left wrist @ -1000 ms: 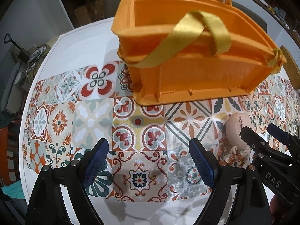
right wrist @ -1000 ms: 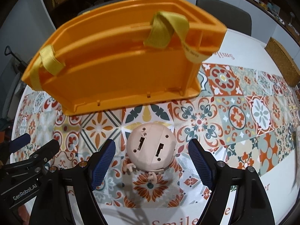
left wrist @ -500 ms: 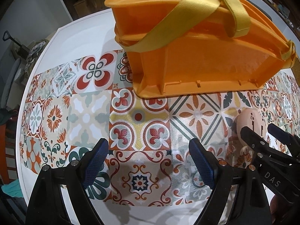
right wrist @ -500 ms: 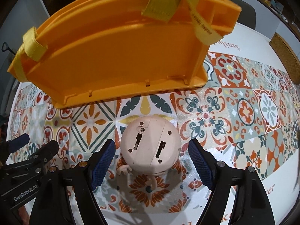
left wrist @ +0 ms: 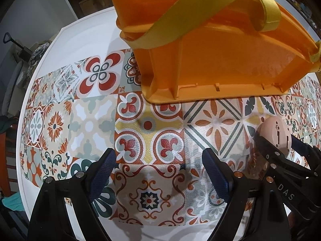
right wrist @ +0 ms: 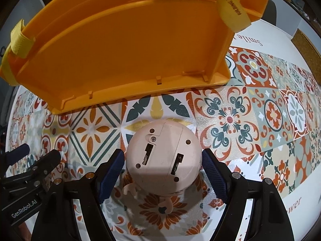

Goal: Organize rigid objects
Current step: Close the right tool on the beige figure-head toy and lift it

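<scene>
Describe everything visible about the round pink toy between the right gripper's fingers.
The round pale-pink plastic toy lies on the patterned tile tablecloth, its flat underside facing the camera: a screwed battery cover, two slots and several small holes. Small pink limbs poke out beneath it. It sits in front of the orange plastic basket, between the open right gripper's blue-padded fingers, which flank it closely; contact is unclear.

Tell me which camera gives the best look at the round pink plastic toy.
The right wrist view: the round pink plastic toy sits centred between the open right gripper, base slots and screws visible. The left wrist view shows only part of it behind that gripper.
</scene>
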Demonstrator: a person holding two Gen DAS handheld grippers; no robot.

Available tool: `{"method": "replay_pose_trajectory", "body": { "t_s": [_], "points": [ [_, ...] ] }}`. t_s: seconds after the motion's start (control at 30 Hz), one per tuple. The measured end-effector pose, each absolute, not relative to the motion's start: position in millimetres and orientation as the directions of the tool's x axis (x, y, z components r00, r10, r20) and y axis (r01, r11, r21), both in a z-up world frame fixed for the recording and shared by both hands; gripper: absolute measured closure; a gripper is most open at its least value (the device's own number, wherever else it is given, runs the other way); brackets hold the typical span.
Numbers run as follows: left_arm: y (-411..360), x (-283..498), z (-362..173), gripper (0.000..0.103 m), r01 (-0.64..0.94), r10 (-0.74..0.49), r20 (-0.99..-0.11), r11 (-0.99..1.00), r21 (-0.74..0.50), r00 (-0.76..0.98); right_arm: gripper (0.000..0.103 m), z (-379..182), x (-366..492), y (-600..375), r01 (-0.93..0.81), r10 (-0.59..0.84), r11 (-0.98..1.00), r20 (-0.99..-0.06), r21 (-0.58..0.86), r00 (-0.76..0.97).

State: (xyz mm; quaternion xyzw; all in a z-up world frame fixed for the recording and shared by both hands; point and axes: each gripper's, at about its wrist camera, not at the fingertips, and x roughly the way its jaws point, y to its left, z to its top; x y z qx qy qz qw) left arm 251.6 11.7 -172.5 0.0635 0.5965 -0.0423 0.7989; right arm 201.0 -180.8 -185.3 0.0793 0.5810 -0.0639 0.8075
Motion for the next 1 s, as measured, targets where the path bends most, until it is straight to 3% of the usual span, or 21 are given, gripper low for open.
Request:
{"method": "replay_pose_trajectory", "body": {
  "t_s": [0.37, 1.0],
  "points": [
    [10, 246, -166, 0.015, 0.144, 0.003, -0.955, 0.988, 0.048, 0.298, 0.028, -193, 203, -181, 0.191, -0.016, 0.98, -0.947, 0.048, 0.32],
    [13, 229, -115, 0.015, 0.138, -0.028, -0.926, 0.99, 0.027, 0.376, 0.028, -117, 178, -182, 0.168, -0.021, 0.984, -0.913, 0.053, 0.407]
  ]
}}
